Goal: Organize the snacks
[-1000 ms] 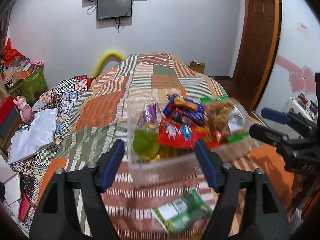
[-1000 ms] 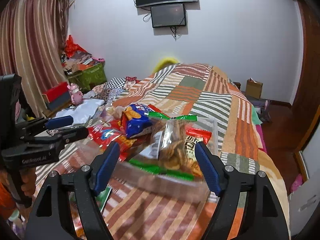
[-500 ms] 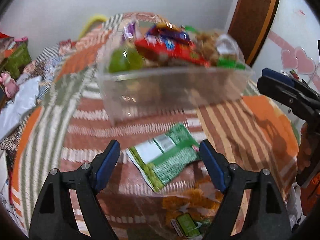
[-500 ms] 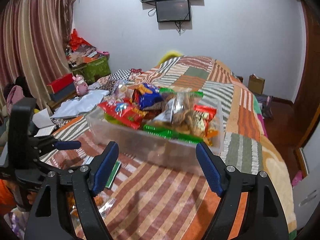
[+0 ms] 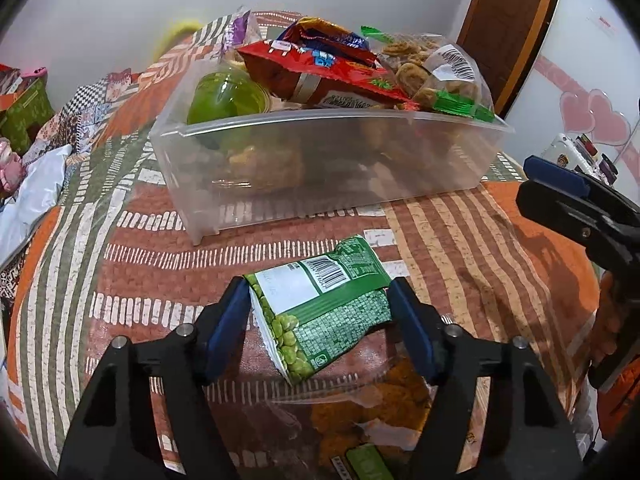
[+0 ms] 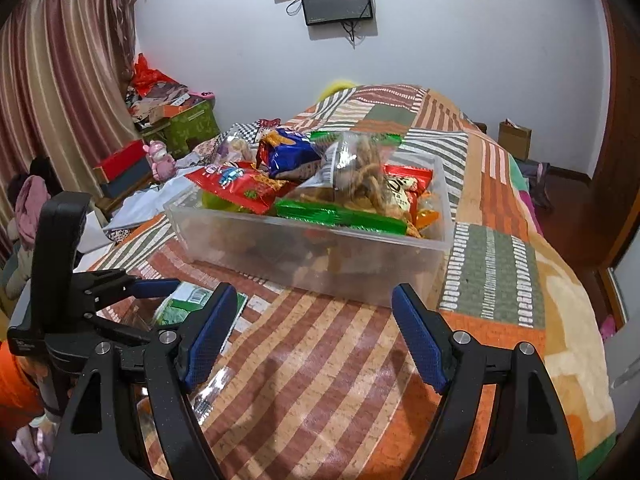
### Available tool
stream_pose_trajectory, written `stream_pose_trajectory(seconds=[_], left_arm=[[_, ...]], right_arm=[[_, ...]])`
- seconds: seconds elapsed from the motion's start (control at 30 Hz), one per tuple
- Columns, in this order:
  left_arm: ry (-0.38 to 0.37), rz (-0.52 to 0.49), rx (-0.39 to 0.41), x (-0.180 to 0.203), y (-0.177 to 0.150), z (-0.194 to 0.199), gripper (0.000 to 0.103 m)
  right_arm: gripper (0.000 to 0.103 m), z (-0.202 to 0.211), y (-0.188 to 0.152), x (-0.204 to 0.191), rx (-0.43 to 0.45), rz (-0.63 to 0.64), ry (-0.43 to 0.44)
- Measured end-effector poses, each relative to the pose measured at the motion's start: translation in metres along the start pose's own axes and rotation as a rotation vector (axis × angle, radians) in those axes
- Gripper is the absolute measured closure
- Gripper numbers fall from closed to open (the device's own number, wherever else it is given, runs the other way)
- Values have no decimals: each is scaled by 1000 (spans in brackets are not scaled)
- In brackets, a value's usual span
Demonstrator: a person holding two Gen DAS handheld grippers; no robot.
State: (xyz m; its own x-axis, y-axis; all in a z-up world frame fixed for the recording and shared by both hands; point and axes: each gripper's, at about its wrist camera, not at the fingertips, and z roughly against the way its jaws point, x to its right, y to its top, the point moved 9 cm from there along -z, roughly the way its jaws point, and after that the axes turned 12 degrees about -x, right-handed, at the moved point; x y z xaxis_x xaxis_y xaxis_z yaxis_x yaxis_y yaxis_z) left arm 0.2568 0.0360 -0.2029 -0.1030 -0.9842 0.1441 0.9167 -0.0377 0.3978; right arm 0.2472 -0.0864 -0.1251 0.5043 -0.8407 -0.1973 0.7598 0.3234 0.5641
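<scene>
Nearest, the left claw (image 5: 318, 312) is closing around a green pea snack packet with a white barcode label (image 5: 320, 304) that lies on the striped patchwork bedspread (image 5: 460, 240), its 2 blue pads just at the packet's sides, though I cannot tell whether they press it. The right claw (image 6: 314, 334) hangs released and empty over the bedspread. Beyond both stands a clear rectangular plastic bin (image 5: 320, 168) heaped with snack bags.
</scene>
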Motion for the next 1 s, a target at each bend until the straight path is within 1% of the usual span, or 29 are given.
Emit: stream_pose_trajectory(seconds=[0.07,0.17,0.2,0.23,0.3,0.47,0.5,0.57,0.8,0.87,0.93,0.97,1.0], left_arm=[[-1,-4,4,2,-1,2,42],[-7,-10,10,7,-4,8,46],[-3,-11,17,8,-5,11,50],[0,-11,27,9,-6,14,52],[-13,-5,39,7,-6,20,59],[-36,22,75,0,-6,42,70],[-34,26,79,-2,-6,45,77],[-32,35,85,-7,-8,50,83],[-5,94,81,-36,-26,57,83],[-4,110,64,-44,-36,55,83],[16,119,58,-52,-46,55,83],[31,124,53,-57,-51,55,89],[29,133,43,-60,-58,55,90]], right_arm=[[26,0,-2,1,-3,-6,3],[26,0,-5,2,-9,-8,4],[26,1,-6,1,-10,-8,4],[26,1,-7,0,-12,-6,5],[26,2,-8,-2,-15,-4,7],[26,5,-11,-16,-22,9,27],[26,5,-12,-19,-24,13,30],[26,5,-15,-26,-29,20,42],[26,-8,-31,-61,-90,40,113],[26,-15,-38,-76,-116,68,119],[26,-21,-43,-87,-135,96,118],[26,-24,-46,-94,-144,112,116],[26,-26,-48,-99,-150,123,116]])
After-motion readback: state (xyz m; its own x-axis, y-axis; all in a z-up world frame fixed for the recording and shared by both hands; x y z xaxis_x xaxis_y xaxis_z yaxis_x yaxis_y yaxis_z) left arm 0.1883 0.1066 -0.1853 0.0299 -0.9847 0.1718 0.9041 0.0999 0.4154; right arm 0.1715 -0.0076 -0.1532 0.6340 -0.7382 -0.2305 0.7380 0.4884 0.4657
